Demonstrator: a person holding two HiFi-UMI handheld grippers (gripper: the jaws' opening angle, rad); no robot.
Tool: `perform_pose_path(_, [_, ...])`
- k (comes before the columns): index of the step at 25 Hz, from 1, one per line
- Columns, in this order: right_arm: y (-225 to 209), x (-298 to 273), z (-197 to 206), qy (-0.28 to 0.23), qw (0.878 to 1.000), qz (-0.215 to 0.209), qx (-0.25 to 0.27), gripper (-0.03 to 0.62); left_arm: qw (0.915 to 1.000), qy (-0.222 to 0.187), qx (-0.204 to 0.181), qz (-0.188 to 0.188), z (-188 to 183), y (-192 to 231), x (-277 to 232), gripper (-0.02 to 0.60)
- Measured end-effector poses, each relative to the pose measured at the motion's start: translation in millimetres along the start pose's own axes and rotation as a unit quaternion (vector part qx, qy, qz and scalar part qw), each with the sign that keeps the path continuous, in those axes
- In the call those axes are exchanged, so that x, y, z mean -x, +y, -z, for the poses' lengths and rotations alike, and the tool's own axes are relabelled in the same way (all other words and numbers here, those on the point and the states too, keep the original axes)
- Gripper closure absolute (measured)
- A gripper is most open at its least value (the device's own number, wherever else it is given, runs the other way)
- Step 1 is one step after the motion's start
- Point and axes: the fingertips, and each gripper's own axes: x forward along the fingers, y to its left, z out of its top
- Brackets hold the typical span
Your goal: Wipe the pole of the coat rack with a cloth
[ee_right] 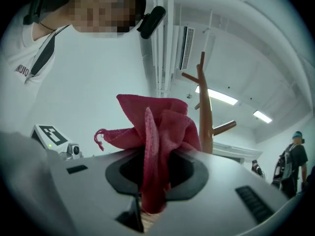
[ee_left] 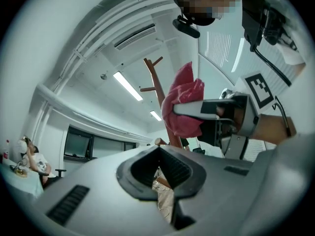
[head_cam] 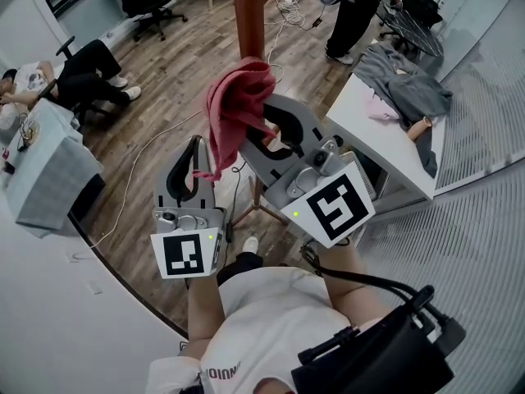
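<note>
Cloth (head_cam: 238, 109) raised beside pole (head_cam: 249, 15)
Right gripper (head_cam: 264, 130) clamps the bunched cloth, leaving a pad to rub with; left gripper (head_cam: 195, 146) (closed, empty) hangs alongside.

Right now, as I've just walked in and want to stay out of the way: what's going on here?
A person holds a gripper in each hand. The right gripper is shut on a red cloth, held up beside the coat rack's wooden pole; whether the cloth touches it is unclear. The left gripper is shut, empty, lower down.
</note>
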Motion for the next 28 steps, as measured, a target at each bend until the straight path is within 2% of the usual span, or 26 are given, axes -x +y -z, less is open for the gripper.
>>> perform_pose_path(3, [-12, 1, -12, -0.021, 1.0, 0.018, 0.014, 0.499, 1.0, -0.001, -0.006, -0.001, 0, 3, -1, 0.568])
perform_pose_path(6, [-22, 0, -27, -0.042, 0.998, 0.027, 0.028, 0.499, 0.9999, 0.004, 0.013, -0.002, 2, 3, -3, 0.568])
perform_pose_path(12, [-38, -4, -50, -0.072, 0.996, 0.039, 0.045, 0.499, 0.9999, -0.006, -0.011, 0.003, -2, 3, -6, 0.568])
perform_pose_path(20, [-45, -2, -21, -0.028, 0.998, 0.025, 0.042, 0.499, 0.9999, 0.01, -0.009, 0.0, 5, 2, -6, 0.568])
perform_pose_path(23, [-43, -2, -14, -0.021, 0.999, 0.027, 0.04, 0.499, 1.0, -0.002, -0.009, 0.0, 0, 2, -6, 0.568])
perform_pose_path(28, [-47, 0, 1, -0.003, 0.999, 0.031, 0.029, 0.499, 1.0, 0.002, -0.003, -0.001, 3, 2, -9, 0.568])
